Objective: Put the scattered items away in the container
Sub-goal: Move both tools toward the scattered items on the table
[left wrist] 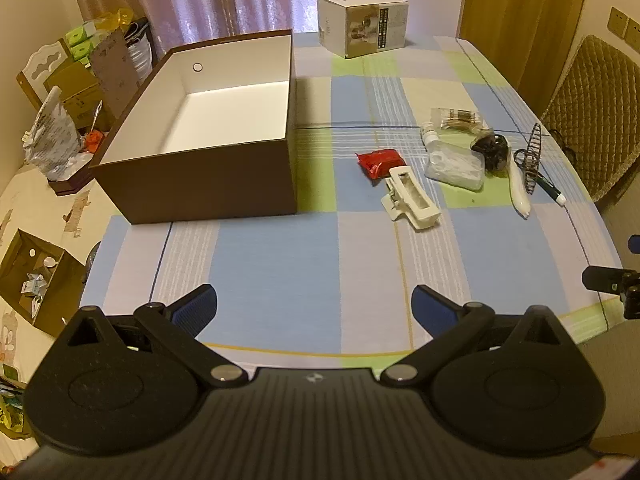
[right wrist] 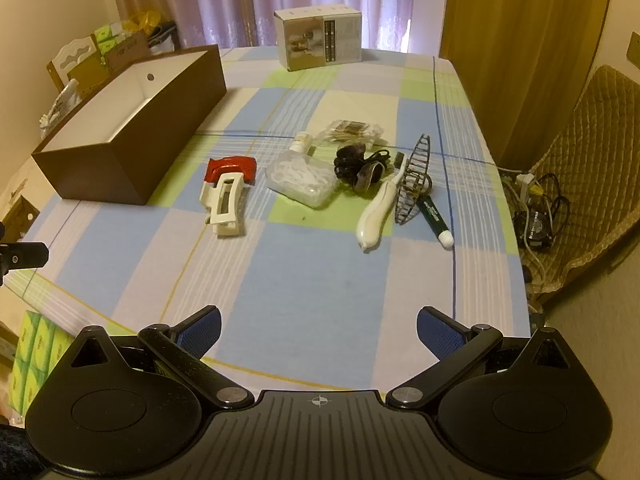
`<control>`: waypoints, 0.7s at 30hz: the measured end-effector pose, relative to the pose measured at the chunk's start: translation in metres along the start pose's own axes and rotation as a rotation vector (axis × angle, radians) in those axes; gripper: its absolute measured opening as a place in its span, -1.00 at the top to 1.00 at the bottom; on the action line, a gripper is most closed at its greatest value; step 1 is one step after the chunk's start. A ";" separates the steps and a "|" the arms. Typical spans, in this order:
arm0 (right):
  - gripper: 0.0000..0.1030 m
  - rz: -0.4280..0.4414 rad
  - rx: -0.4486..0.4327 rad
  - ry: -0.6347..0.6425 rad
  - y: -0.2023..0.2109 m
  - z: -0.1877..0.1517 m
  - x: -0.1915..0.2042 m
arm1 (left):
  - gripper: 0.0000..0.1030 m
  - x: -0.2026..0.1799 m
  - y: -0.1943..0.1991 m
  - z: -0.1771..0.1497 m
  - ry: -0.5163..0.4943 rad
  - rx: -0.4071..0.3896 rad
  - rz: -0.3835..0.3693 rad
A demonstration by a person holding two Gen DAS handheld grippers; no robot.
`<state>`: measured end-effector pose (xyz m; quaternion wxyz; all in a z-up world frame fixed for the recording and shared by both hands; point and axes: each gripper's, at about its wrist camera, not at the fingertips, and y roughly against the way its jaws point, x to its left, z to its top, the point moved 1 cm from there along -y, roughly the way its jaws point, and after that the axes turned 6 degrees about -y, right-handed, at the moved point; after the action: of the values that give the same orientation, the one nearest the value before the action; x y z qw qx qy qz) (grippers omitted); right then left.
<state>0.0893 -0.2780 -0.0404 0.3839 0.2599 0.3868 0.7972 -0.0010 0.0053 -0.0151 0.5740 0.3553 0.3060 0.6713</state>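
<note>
An empty brown box with a white inside [left wrist: 224, 120] [right wrist: 132, 120] stands on the checked tablecloth at the left. To its right lie scattered items: a red packet [left wrist: 378, 162] [right wrist: 234, 166], a white hair claw clip [left wrist: 412, 196] [right wrist: 224, 204], a clear pouch [left wrist: 454, 168] [right wrist: 302, 178], a cotton swab bag [left wrist: 456, 118] [right wrist: 352, 130], a dark scrunchie [left wrist: 492, 150] [right wrist: 356, 166], a white toothbrush [left wrist: 518, 184] [right wrist: 380, 208], a wire clip [left wrist: 532, 156] [right wrist: 414, 178] and a green pen [left wrist: 550, 188] [right wrist: 436, 220]. My left gripper [left wrist: 314, 310] and right gripper [right wrist: 318, 330] hover open above the near table edge, holding nothing.
A white carton [left wrist: 362, 24] [right wrist: 320, 38] sits at the table's far end before curtains. A padded chair [left wrist: 588, 116] [right wrist: 580, 184] with cables stands at the right. Cluttered boxes and bags [left wrist: 76, 92] crowd the left, and an open cardboard box [left wrist: 36, 280] sits lower left.
</note>
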 end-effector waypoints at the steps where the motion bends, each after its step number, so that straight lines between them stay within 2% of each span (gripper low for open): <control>1: -0.97 0.000 0.001 -0.001 0.000 0.000 -0.001 | -0.98 -0.001 0.000 0.000 -0.001 0.001 -0.001; 21: -0.97 0.010 0.014 0.006 -0.011 0.012 -0.019 | -0.98 -0.015 -0.018 0.017 0.009 0.024 0.003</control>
<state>0.1134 -0.2840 -0.0450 0.3769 0.2624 0.3922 0.7970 0.0246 -0.0068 -0.0221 0.5674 0.3596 0.3162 0.6699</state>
